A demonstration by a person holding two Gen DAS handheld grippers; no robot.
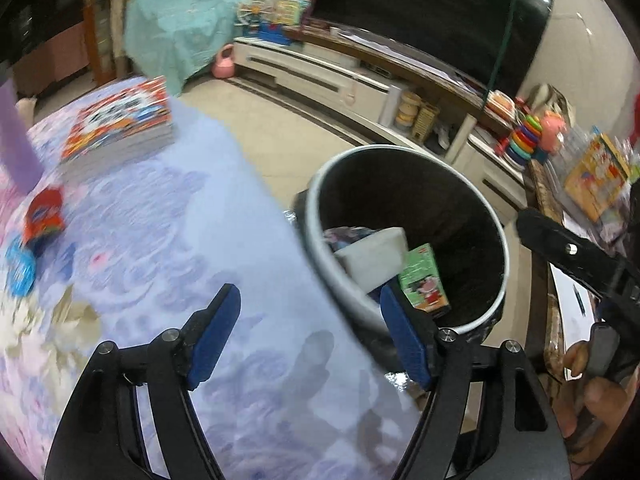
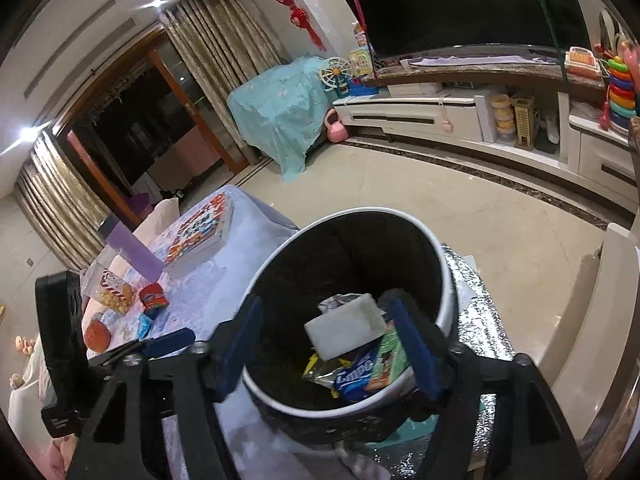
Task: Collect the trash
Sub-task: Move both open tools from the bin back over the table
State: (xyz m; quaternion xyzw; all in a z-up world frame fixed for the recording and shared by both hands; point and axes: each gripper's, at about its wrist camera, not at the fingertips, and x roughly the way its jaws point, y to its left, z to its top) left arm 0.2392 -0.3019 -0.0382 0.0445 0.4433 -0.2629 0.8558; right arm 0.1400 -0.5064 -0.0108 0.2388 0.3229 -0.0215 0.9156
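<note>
1. Trash sits in the black bin (image 2: 352, 264): a white box (image 2: 345, 330), a green carton (image 2: 390, 358) and a blue wrapper (image 2: 354, 376).
2. Right gripper (image 2: 328, 346) hangs above the bin, jaws spread wide, holding nothing.
3. Left gripper (image 1: 308, 334) is wide open and empty over the table (image 1: 192, 216) beside the bin.

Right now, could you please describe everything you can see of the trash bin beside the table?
The trash bin is round, with a white rim and a dark inner wall, standing upright and open with no lid in view. It stands close against the edge of the table, on a silvery mat. Inside lie a white box, a green carton, a blue wrapper and a yellowish packet. The open right gripper hovers over its mouth, holding nothing.
</note>
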